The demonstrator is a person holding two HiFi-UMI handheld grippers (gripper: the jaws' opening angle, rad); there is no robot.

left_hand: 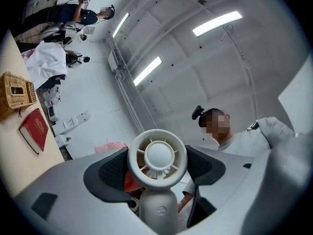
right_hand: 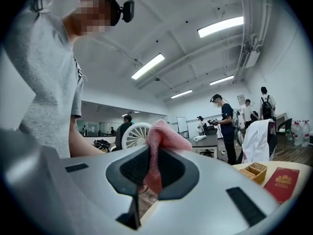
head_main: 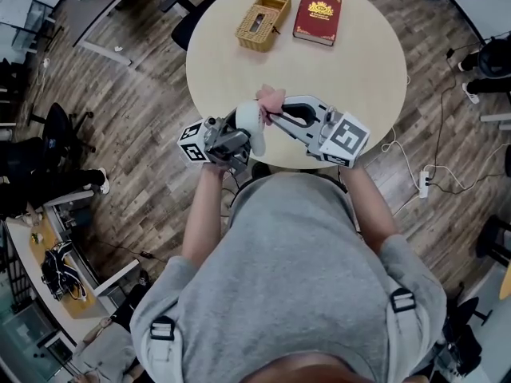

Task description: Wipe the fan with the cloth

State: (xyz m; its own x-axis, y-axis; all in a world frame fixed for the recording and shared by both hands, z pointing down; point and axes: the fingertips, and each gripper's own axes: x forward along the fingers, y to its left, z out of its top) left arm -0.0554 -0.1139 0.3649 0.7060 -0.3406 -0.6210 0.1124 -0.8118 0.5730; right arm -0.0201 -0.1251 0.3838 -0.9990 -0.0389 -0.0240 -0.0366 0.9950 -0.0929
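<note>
A small white hand-held fan [head_main: 249,126] is held over the near edge of the table, with my left gripper [head_main: 239,140] shut on its handle. In the left gripper view the fan's round head [left_hand: 156,155] stands upright between the jaws. My right gripper [head_main: 275,116] is shut on a pink cloth [head_main: 271,97], which bunches right beside the fan's head. In the right gripper view the cloth [right_hand: 161,141] hangs pinched between the jaws, and the fan's grille [right_hand: 134,135] shows just left of it. Whether cloth and fan touch is unclear.
A round beige table [head_main: 335,78] carries a wicker basket [head_main: 263,18] and a red book [head_main: 318,17] at its far side. Office chairs and desks stand on the wooden floor at the left. A cable and power strip [head_main: 424,183] lie at the right.
</note>
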